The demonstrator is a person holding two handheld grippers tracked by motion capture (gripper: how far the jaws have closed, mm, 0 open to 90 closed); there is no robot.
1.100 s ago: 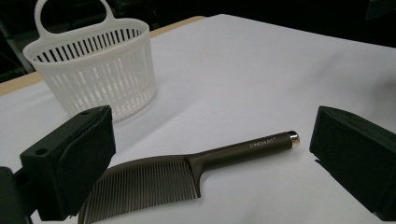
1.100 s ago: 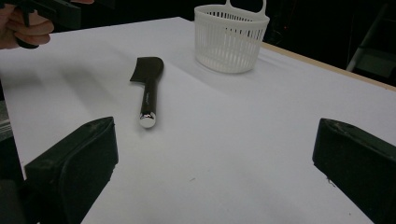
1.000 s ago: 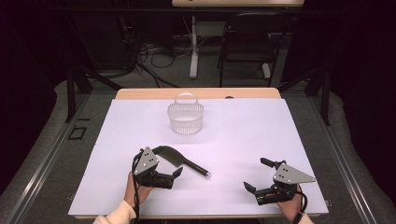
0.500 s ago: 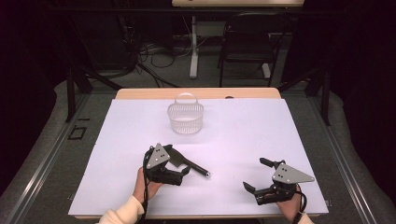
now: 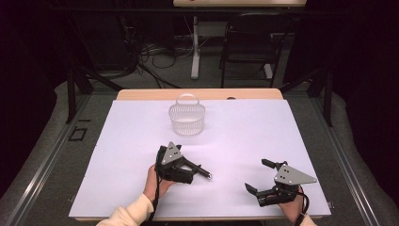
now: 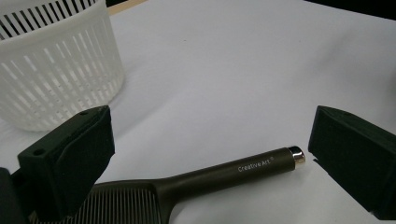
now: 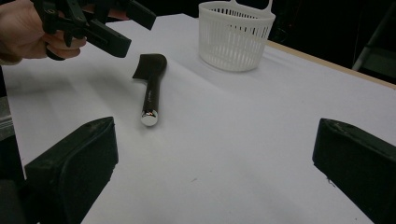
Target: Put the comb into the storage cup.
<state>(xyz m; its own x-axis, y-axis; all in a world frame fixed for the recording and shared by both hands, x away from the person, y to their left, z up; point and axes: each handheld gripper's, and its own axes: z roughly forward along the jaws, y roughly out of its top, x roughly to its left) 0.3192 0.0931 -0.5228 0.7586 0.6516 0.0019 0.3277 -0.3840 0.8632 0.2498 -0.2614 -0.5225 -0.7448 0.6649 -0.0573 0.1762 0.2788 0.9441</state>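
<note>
Here, in the high view, the left gripper [image 5: 181, 170] is hovering just left of the frame's centre, low over a dark brush [image 5: 200, 170] that is lying flat on the white table [image 5: 244, 141]. Its jaws are standing wide apart and are gripping nothing. The left gripper view is showing this closely: the brush [image 6: 219, 175] is running across the lower middle of the frame, its ribbed head sitting at the bottom left beneath the left-hand jaw, and its handle is reaching right and slightly up to a shiny metal cap just short of the right-hand jaw. Whether either jaw is touching the brush, I cannot tell. A white slatted basket [image 6: 56, 70] is filling the upper left corner of that view, standing upright near the brush but apart from it.

In the high view the basket [image 5: 187, 117] is sitting above the centre of the frame, well apart from both grippers, its handle arching over the top. The right gripper [image 5: 266, 181] is resting at the lower right of the frame, its jaws spread wide and holding nothing. In the right gripper view, the brush [image 7: 150, 88] is lying at upper left of centre with its shiny cap pointing toward the camera, the basket [image 7: 236, 35] is standing at top centre, and the left gripper [image 7: 100, 23] is hanging in a hand [image 7: 28, 30] at the upper left corner.
</note>
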